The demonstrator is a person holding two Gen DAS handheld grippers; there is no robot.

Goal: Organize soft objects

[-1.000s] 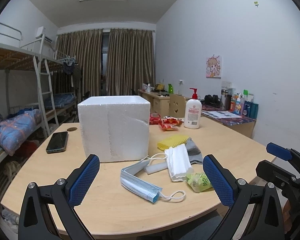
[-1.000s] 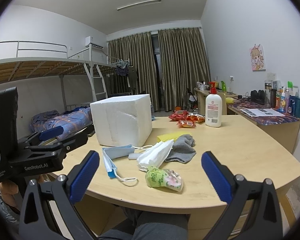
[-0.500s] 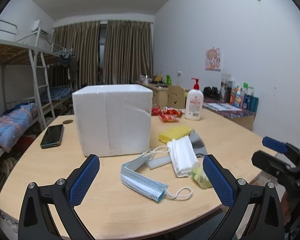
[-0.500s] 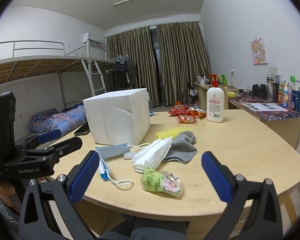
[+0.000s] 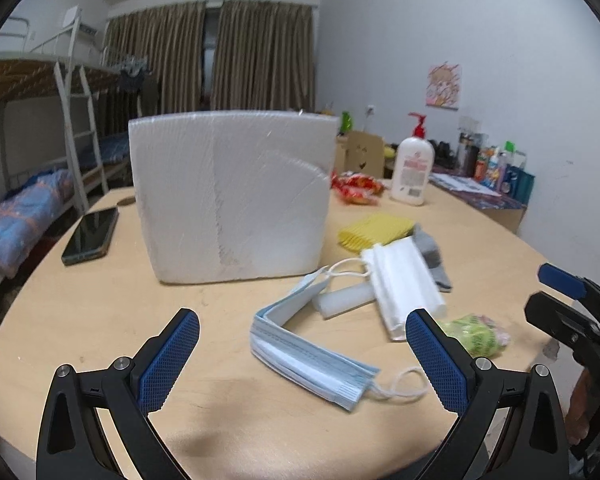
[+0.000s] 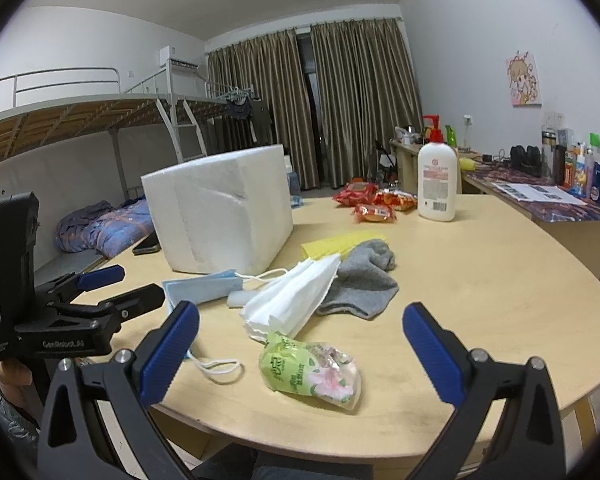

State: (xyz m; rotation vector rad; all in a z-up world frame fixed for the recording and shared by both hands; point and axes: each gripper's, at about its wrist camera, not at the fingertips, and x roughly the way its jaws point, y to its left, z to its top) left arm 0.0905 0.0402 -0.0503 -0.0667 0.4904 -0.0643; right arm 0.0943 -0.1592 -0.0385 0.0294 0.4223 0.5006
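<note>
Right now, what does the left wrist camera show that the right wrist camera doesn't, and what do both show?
Only the left wrist view shows the whole black phone lying flat left of the foam box; in the right view it is mostly hidden. Only the right wrist view shows the gray sock almost fully, and the air conditioner. Both show the foam box, blue mask, white mask, green packet and lotion bottle.

On the table point(image 5: 100, 320), masks point(image 5: 312, 356) lie at the foam box's point(image 5: 232, 196) five o'clock, the phone point(image 5: 91, 235) at its nine.
</note>
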